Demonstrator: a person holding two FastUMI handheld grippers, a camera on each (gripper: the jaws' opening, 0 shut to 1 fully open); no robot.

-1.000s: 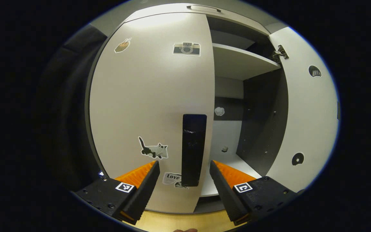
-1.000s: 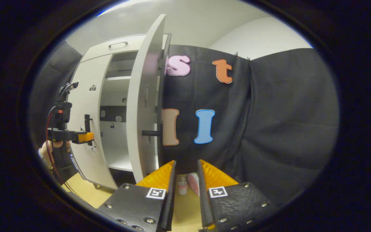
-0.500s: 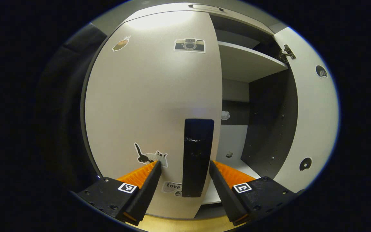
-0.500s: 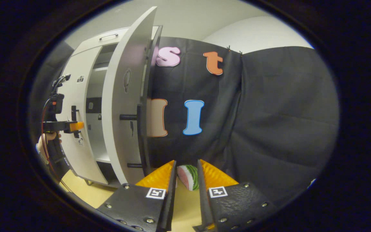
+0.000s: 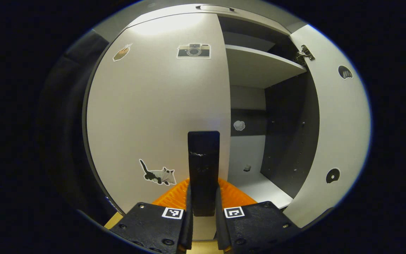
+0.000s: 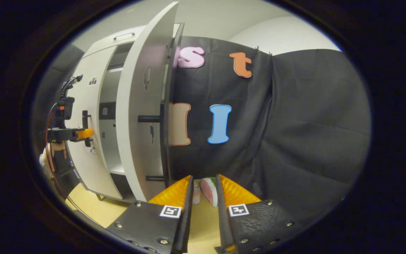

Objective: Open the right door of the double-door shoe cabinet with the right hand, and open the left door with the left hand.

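Note:
The white left door (image 5: 153, 106) carries stickers and stands closed. My left gripper (image 5: 203, 183) is shut on its black upright handle (image 5: 203, 158), one finger on each side. The right door (image 5: 340, 123) is swung open, baring a shelf (image 5: 259, 67) and the dark inner wall. In the right gripper view that open right door (image 6: 136, 123) stands edge-on, its black handle (image 6: 163, 141) sticking out. My right gripper (image 6: 204, 181) is below and to the right of it, apart from the door, fingers drawn close with nothing between them. The left gripper (image 6: 79, 134) sits at the left door (image 6: 83, 162).
A hand (image 6: 46, 160) holds the left gripper, with a red cable hanging from it. A small bottle (image 6: 196, 192) and a round pink-and-green thing (image 6: 210, 190) lie on the wooden floor (image 6: 93, 208) by the black cloth wall (image 6: 294, 123).
My left gripper has moved in and its fingers have shut on the left door's handle. The right gripper has only shifted slightly near the open right door.

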